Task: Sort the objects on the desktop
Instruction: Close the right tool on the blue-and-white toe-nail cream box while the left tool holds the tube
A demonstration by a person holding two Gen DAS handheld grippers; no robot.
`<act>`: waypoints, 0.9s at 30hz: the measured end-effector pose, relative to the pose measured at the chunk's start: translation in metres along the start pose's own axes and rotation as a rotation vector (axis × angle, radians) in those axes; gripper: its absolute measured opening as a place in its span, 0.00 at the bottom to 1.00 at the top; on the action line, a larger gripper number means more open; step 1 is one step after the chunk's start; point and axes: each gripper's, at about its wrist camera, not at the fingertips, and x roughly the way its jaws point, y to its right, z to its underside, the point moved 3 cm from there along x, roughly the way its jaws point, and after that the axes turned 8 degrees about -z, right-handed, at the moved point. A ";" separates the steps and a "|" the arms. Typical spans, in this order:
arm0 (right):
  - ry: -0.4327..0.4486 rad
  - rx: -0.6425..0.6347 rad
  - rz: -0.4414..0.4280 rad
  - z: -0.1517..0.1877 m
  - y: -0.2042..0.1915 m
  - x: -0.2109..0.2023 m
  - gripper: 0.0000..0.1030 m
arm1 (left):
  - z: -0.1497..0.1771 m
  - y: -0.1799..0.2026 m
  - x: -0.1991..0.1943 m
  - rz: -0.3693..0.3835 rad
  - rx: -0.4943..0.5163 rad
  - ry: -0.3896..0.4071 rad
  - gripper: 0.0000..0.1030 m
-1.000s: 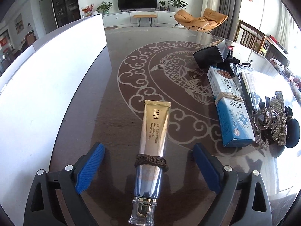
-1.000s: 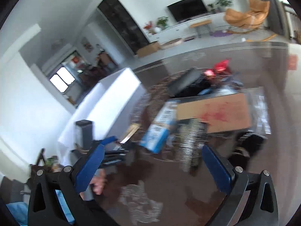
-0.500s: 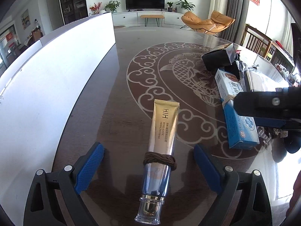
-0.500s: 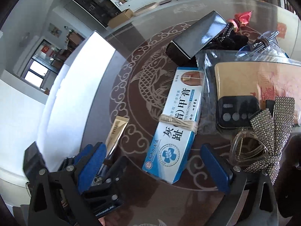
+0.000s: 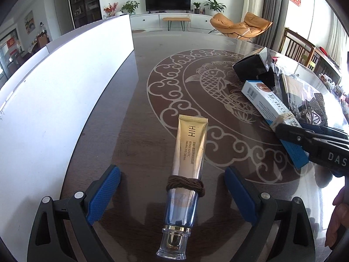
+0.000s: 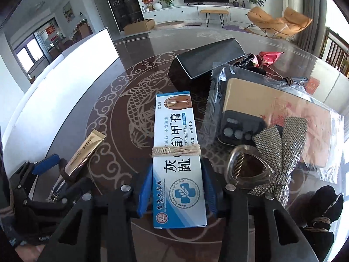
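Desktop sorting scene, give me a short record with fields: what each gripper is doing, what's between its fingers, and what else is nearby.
left gripper: open, fingers either side of the gold cream tube, not pressing it
tube detail: brown hair tie around it, lying on the table
right gripper: jaws closing, blue pads against the sides of the blue-and-white nail cream box
box detail: beige band around its middle
nearby: black box, rhinestone bow clip

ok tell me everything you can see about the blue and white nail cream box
The nail cream box is a long, flat carton, apparently card, white and blue with Chinese print, a toenail photo at its far end and a round cross emblem near the camera. A pale cord is tied around its middle. It lies flat on the table, beside a clear bag. The right tongs are closing on its near end, blue pads against both long sides.
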 end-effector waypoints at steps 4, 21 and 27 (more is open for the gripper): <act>0.000 -0.049 -0.012 0.024 0.011 -0.019 0.42 | 0.000 0.000 0.000 0.016 0.004 -0.003 0.94; 0.016 -0.236 0.011 0.102 0.037 -0.077 0.48 | -0.006 0.003 -0.010 0.118 0.106 -0.057 0.28; 0.007 -0.239 -0.006 0.110 0.040 -0.084 0.48 | 0.032 0.042 -0.043 0.188 0.054 -0.059 0.28</act>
